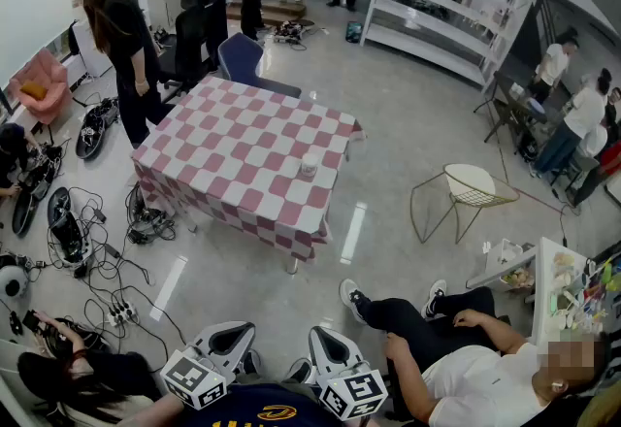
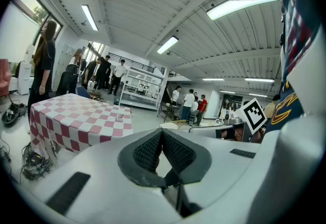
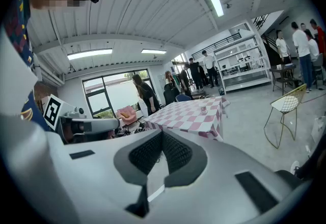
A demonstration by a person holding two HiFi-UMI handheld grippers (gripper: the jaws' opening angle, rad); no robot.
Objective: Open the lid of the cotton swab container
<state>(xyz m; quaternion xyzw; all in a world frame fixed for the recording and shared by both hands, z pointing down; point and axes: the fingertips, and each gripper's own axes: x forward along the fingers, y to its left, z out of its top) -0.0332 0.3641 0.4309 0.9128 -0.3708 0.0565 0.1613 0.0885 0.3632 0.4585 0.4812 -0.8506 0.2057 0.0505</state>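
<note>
Cotton swab container point(image 1: 309, 166): I count one, a small pale tub standing upright on the table point(image 1: 233, 148), toward its right edge and too small for me to judge how the lid sits. Nothing else lies on the pink-and-white checked cloth. The single table stands in the middle of the floor, well apart from my tools.

I have two grippers, both at the near edge of the head view and both pointing toward the table. The left gripper point(image 1: 231, 336) has its jaws pressed together with nothing between them, and the ribbed pads point(image 2: 148, 150) meet along one line. The right gripper point(image 1: 325, 338) is the same: jaws together, empty. Each carries one marker cube, so two in all: left cube point(image 1: 194, 378), right cube point(image 1: 351, 394).

Around the table I see one blue chair point(image 1: 243, 56) at its far side, one wire chair point(image 1: 466, 187) with a pale seat to the right, and one pink armchair point(image 1: 39, 85) far left. One person in black point(image 1: 121, 37) stands at the table's far left corner. One seated person point(image 1: 446, 357) stretches their legs across the floor near right.
</note>
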